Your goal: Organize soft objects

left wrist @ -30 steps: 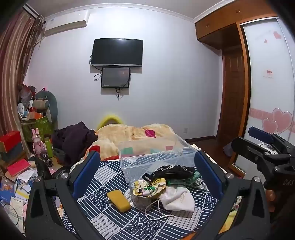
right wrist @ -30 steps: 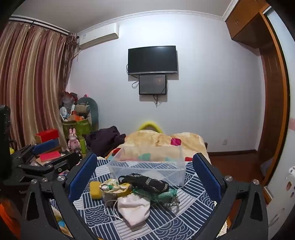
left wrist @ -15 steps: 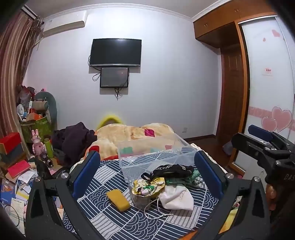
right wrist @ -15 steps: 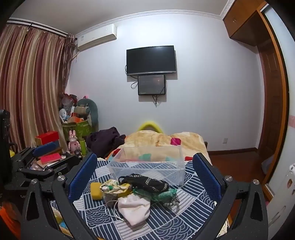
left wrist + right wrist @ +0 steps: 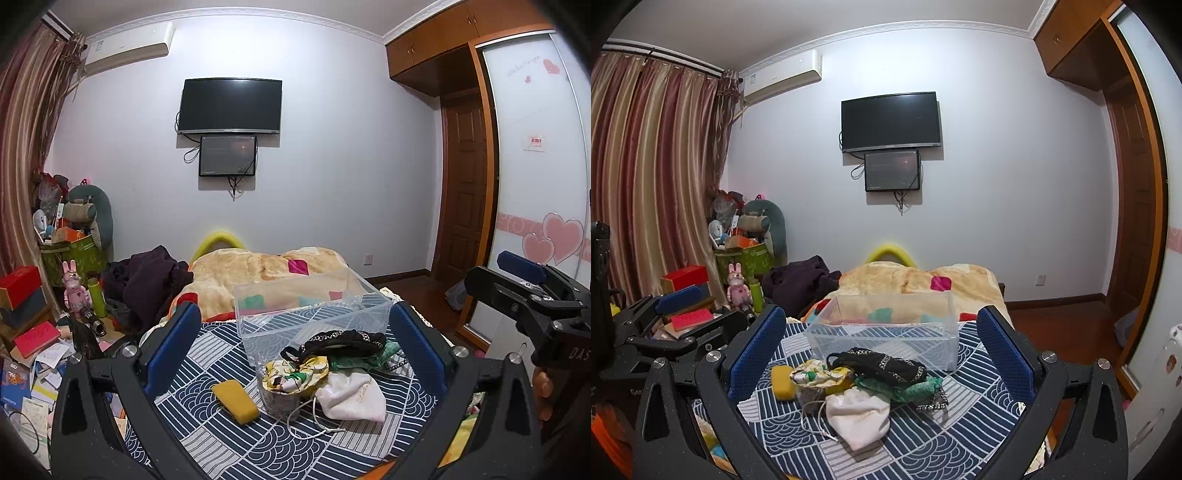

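Observation:
A heap of soft things lies on a blue patterned cloth [image 5: 229, 362]: a white drawstring pouch [image 5: 354, 395], a yellow floral pouch [image 5: 295, 373], a black pouch [image 5: 343, 339], green fabric [image 5: 384, 354] and a yellow sponge [image 5: 235, 401]. An empty clear plastic bin [image 5: 314, 314] stands behind them. My left gripper [image 5: 295, 350] is open and held back from the heap. My right gripper [image 5: 881, 354] is open too, with the white pouch [image 5: 858, 417], black pouch [image 5: 882, 365], sponge [image 5: 782, 382] and bin [image 5: 886, 332] ahead of it.
A bed with an orange blanket [image 5: 266, 266] and dark clothes [image 5: 147, 280] lies behind the bin. Boxes, books and toys [image 5: 33, 317] crowd the left side. A wardrobe [image 5: 535, 184] and a door stand at the right. The right gripper shows in the left wrist view [image 5: 524, 295].
Both views have shifted only slightly. The heap and bin have not moved, and both grippers stay open.

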Motion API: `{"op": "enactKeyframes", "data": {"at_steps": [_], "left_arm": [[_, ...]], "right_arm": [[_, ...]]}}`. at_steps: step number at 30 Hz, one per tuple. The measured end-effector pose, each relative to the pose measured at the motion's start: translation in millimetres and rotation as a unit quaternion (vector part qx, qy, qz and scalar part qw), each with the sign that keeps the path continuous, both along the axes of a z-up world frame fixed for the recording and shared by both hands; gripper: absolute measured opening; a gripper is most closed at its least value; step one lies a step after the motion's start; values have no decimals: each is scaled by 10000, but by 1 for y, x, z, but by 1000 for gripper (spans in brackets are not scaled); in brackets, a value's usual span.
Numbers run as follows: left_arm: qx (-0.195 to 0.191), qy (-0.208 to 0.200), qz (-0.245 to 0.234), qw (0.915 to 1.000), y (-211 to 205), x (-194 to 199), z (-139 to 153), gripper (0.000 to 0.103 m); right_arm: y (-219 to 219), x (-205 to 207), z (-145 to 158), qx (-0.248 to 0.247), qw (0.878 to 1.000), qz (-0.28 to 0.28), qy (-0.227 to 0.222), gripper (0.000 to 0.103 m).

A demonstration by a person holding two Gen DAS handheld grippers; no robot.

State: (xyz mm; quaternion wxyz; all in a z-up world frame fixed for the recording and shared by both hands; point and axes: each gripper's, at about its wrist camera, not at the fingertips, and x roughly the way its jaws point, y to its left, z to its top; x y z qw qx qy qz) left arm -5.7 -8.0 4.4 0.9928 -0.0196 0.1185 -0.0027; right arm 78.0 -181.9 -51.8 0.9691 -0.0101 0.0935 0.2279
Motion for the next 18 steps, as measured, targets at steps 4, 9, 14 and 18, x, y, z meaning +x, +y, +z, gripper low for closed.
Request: {"op": "enactKeyframes", "data": {"at_steps": [4, 9, 14, 18], "left_arm": [[0, 6, -3, 10000, 0, 0, 0, 103], [-19, 21, -43, 10000, -2, 1, 2, 103], [-15, 18, -45, 10000, -2, 1, 2, 103], [-8, 12, -58, 10000, -3, 0, 1, 103]], "right_arm": [[0, 0, 0, 5, 10000, 1, 7, 103], [0, 0, -1, 14, 10000, 7, 1, 103], [-1, -1, -2, 29, 10000, 26, 18, 103], [-1, -2, -3, 26, 10000, 16, 27, 103]]}}
